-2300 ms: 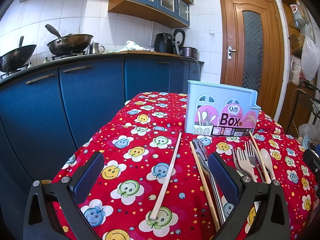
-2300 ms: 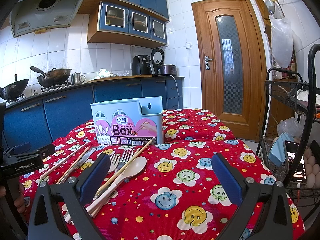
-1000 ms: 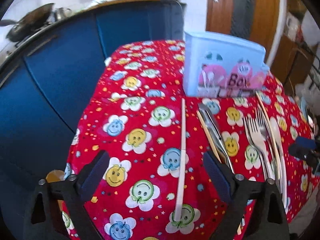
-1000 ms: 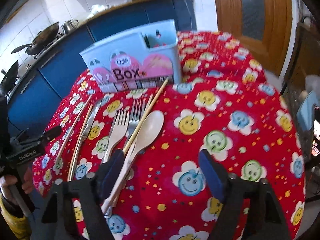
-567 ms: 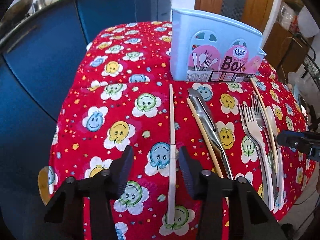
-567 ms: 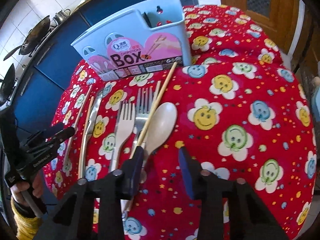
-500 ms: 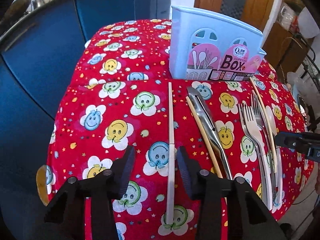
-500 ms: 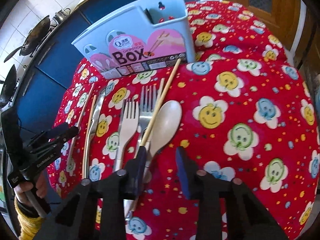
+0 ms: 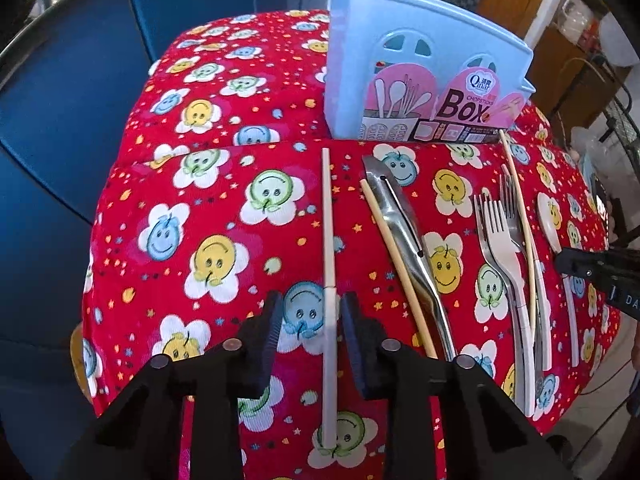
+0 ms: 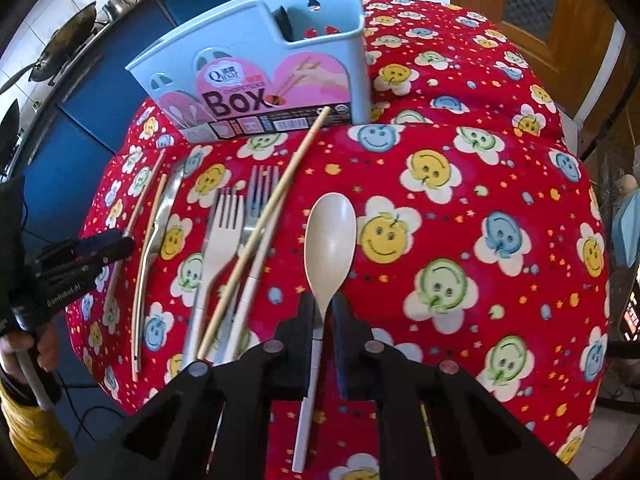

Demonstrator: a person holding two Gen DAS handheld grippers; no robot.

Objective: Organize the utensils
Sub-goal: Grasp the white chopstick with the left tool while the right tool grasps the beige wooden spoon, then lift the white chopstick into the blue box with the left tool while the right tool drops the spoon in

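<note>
Left claw (image 9: 308,312): jaws narrowed either side of the pale chopstick (image 9: 329,280), which lies flat on the bench; a gap shows on both sides, so no pinch is made. Right claw (image 10: 322,312): jaws drawn close about the neck of the beige spoon (image 10: 330,236), its bowl ahead of the tips; whether the pads bear on the handle cannot be told.

Utensil box (image 10: 260,68) stands upright ahead of both claws, empty compartment visible at its right end. Between the claws lie a second chopstick (image 9: 396,272), a steel knife (image 9: 404,240), a white fork (image 10: 218,252), a steel fork (image 10: 260,192) and a long chopstick (image 10: 264,232) laid across the forks.

Risks, in my judgement:
- The chopstick is thin and round; an off-centre close could roll it out of the jaws.
- The spoon is held near its neck, so it may pivot when lifted.
- The soft cloth may catch under the pads and drag neighbouring utensils.

Surface: red tablecloth (image 9: 224,208) printed with smiling flowers, draped over the bench edges. Room: kitchen with blue cabinets (image 9: 52,92), woks (image 10: 60,48) on a hob, wooden door (image 10: 532,12).
</note>
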